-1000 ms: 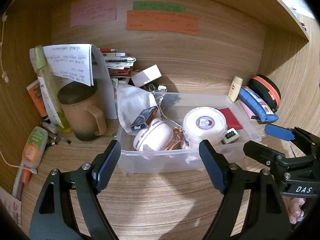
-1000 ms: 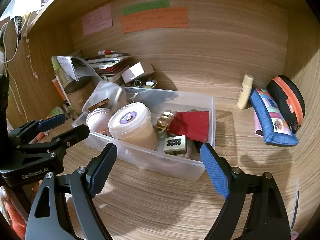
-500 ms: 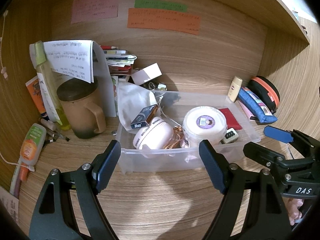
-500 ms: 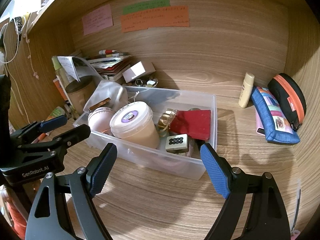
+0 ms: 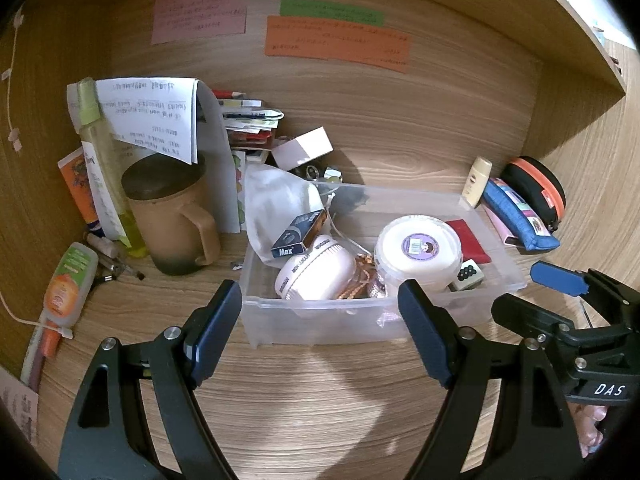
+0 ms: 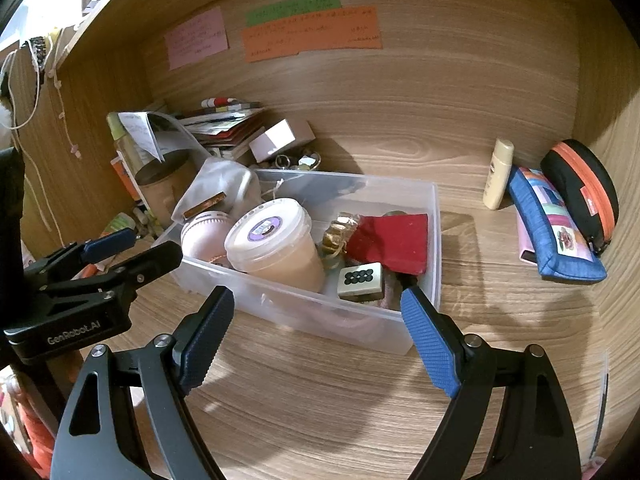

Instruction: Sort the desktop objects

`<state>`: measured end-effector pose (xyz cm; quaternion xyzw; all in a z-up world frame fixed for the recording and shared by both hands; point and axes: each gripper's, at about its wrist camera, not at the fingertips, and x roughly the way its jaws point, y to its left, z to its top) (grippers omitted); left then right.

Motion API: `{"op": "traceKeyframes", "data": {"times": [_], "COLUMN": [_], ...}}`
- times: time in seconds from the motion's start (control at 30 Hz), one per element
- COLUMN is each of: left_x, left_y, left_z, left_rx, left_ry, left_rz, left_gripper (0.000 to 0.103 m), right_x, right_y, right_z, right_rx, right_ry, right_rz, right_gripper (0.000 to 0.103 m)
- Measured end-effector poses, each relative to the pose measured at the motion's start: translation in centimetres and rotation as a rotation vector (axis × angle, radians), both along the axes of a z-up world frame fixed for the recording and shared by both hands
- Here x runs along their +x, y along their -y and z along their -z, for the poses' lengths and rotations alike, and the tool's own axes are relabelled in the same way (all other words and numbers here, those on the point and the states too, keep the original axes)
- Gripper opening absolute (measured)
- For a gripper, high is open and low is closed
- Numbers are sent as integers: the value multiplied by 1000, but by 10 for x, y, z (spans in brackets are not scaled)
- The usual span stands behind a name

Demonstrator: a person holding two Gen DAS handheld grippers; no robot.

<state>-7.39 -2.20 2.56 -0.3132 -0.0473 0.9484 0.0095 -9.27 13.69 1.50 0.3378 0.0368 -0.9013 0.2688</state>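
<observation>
A wooden desk nook [image 5: 320,380] holds a clear bin [image 5: 320,316] of clutter; left of the bin stands a mug [image 5: 172,216], right of it a blue pouch [image 5: 520,216]. Before the bin, the left gripper [image 5: 320,320] and right gripper [image 6: 318,320] hover wide apart, holding nothing.

Clear plastic bin [image 5: 360,320], upright on desk, crammed with jars, boxes, tile.
</observation>
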Motion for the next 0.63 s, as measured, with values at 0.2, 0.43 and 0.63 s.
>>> {"op": "traceKeyframes", "data": {"times": [0.2,0.43,0.63], "left_x": [-1,0,2], "left_y": [-1,-2,-2], "left_z": [1,0,0], "left_rx": [-6,-9,-3], "left_ry": [0,-24,-24], "left_rz": [11,28,43], "left_gripper": [81,81,81], "right_x": [0,-1,-2], "right_y": [0,0,1], "right_z": [0,1,2], "right_rx": [2,6,6], "right_ry": [0,2,5], "right_rz": [2,-1,-4], "right_gripper": [84,84,84]}}
